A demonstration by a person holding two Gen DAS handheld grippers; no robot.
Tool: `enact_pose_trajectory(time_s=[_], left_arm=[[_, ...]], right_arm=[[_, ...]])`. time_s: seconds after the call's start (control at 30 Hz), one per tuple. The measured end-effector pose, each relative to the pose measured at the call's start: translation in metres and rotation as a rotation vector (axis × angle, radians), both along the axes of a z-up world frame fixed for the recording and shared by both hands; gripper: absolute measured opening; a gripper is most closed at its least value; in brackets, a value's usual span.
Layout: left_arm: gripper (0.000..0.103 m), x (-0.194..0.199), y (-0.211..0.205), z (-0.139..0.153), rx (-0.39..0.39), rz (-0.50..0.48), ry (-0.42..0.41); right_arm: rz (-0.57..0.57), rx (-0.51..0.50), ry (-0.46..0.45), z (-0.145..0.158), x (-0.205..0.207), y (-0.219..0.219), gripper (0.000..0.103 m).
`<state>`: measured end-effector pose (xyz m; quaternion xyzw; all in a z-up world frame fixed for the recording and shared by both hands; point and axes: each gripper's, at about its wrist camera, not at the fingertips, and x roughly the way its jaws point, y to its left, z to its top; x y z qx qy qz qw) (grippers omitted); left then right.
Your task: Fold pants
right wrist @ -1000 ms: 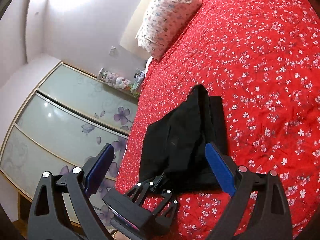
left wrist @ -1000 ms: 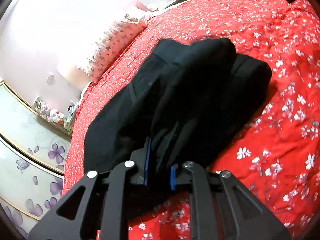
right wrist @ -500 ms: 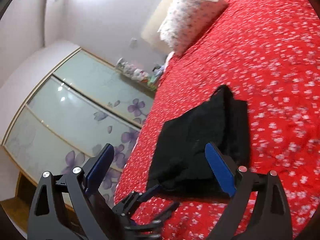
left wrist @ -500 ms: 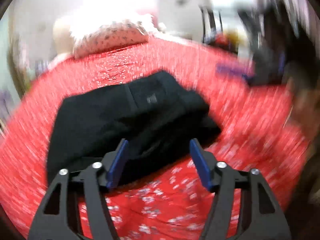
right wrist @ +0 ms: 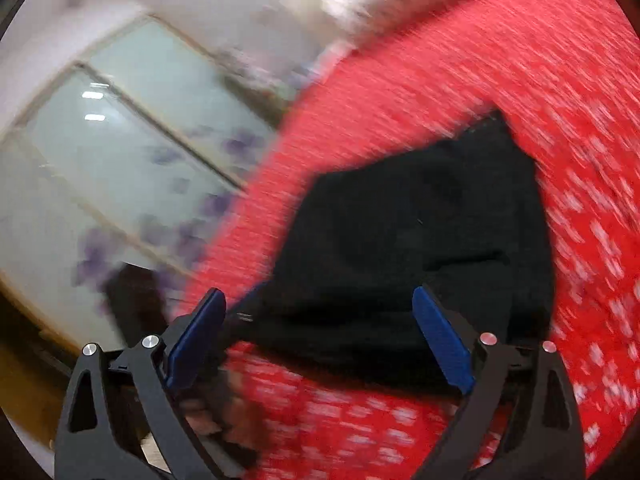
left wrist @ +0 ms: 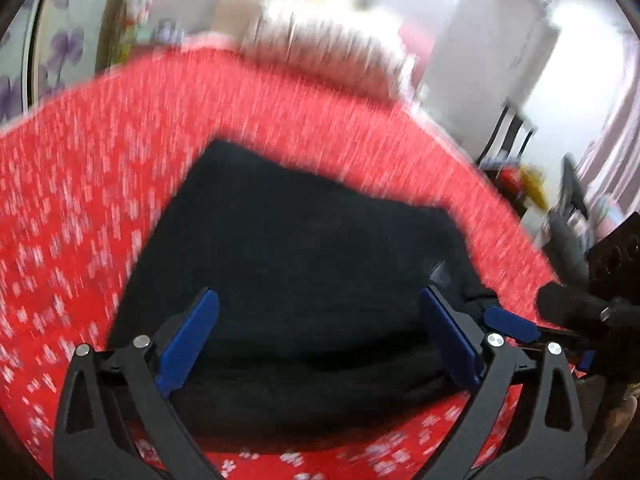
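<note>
The black pants (left wrist: pixel 312 248) lie folded in a compact pile on the red flowered bedspread (left wrist: pixel 80 208). My left gripper (left wrist: pixel 316 340) is open and empty, its blue fingers wide apart above the pile's near edge. The right gripper's blue finger (left wrist: pixel 508 322) shows at the right edge of the left wrist view. In the right wrist view the pants (right wrist: pixel 400 248) lie just ahead of my right gripper (right wrist: pixel 320 336), which is open and empty. Both views are motion-blurred.
The bedspread (right wrist: pixel 520 80) fills most of both views. A pillow (left wrist: pixel 332 52) lies at the head of the bed. Sliding wardrobe doors with purple flowers (right wrist: pixel 120 152) stand to the left. Furniture and clutter (left wrist: pixel 532 184) stand beyond the bed's right side.
My left gripper has let go of the pants, opened wide and pulled back. The pants now lie flat on the bed. Both grippers swing fast and the views blur.
</note>
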<state>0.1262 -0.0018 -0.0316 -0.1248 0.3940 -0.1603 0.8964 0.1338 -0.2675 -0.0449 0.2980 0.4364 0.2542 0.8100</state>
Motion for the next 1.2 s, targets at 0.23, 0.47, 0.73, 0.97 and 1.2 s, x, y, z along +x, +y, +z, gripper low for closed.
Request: enact_pose_trajectory(time_s=[0.23,0.47,0.73,0.97,1.2], left_arm=[[0.1,-0.013,0.0,-0.008,0.03,-0.037,-0.018],[0.101,-0.01,0.028,0.012,-0.127,0.05,-0.079],[0.101,0.01,0.003,-0.007,0.104,0.022,0.017],[0.101,0.008,0.007,0.027,0.016,0.018,-0.121],[0.101,0.076,0.035,0.0,-0.236,0.089,0.12]], right_arm=[[-0.032,0.091,0.013,-0.01,-0.007,-0.018,0.086],[-0.051,0.181,-0.087,0.016,-0.02,-0.037,0.093],[-0.117,0.262,0.049,-0.019,-0.009,-0.052,0.092],[-0.091,0.221,-0.146,0.031,-0.001,-0.047,0.095],[-0.103,0.074,-0.019,0.004,0.029,-0.028,0.096]])
